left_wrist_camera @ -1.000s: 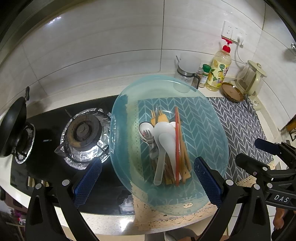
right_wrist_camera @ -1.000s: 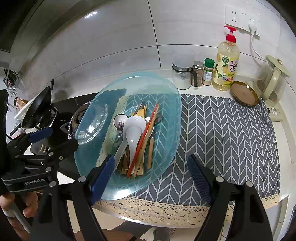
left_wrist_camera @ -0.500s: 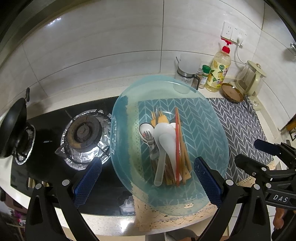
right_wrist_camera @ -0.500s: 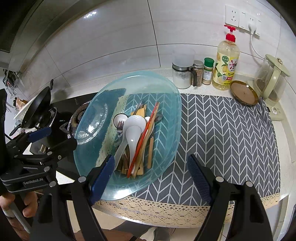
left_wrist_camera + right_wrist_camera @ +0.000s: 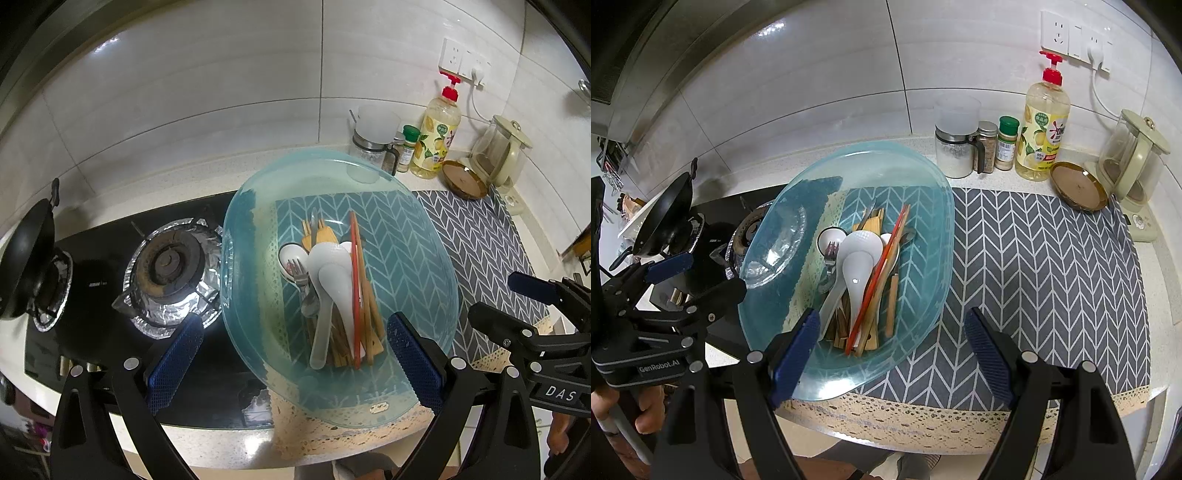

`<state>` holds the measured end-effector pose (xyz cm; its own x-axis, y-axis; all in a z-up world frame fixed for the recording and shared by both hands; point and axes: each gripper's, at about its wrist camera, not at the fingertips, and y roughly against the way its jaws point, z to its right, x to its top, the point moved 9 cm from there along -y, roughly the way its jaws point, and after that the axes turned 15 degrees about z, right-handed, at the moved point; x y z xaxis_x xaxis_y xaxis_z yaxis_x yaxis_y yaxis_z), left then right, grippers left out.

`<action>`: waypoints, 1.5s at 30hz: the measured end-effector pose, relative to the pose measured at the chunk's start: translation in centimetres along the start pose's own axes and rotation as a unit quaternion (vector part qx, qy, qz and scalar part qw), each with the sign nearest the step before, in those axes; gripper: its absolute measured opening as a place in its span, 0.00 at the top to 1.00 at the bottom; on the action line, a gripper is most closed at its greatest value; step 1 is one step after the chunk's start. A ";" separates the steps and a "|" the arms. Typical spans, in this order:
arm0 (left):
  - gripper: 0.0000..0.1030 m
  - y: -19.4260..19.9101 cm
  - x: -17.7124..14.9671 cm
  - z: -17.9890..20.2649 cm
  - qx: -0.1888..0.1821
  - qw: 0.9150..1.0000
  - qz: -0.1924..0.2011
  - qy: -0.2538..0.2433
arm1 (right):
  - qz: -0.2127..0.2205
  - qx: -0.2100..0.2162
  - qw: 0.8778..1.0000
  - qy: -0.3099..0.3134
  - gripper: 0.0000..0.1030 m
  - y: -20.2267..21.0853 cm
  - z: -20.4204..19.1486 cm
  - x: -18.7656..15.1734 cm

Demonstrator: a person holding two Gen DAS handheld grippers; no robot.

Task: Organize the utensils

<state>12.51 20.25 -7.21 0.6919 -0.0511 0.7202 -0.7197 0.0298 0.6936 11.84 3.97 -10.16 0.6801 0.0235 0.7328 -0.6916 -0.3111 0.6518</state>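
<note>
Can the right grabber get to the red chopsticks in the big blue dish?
Probably yes. The right gripper is open and empty just in front of the blue glass dish. The red chopsticks lie on top of the utensil pile, with nothing covering them.

"DAS" marks the right gripper body; "GenRobot.AI" the left gripper body, both white-lettered

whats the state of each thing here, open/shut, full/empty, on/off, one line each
left claw: open, holding nothing
right claw: open, holding nothing
glass dish: holds a pile of utensils
burner: no flame, no pan on it
soap bottle: upright, nearly full
kettle: lid shut
wall plug: plugged in
</note>
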 end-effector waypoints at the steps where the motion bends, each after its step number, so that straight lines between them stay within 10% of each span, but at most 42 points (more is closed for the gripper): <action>1: 0.04 -0.1 0.1 -0.1 -0.001 1.000 0.000 -0.002 | 0.000 0.000 1.000 0.000 0.24 0.0 0.0 0.0; 45: 0.04 -0.5 0.2 -0.3 -0.010 1.000 -0.004 -0.016 | 0.000 -0.002 1.000 0.003 0.24 -0.1 0.1 0.2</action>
<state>13.02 20.52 -7.35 0.6954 -0.0826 0.7139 -0.7126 0.0495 0.6999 12.02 3.87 -10.12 0.6786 0.0299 0.7339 -0.6924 -0.3073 0.6527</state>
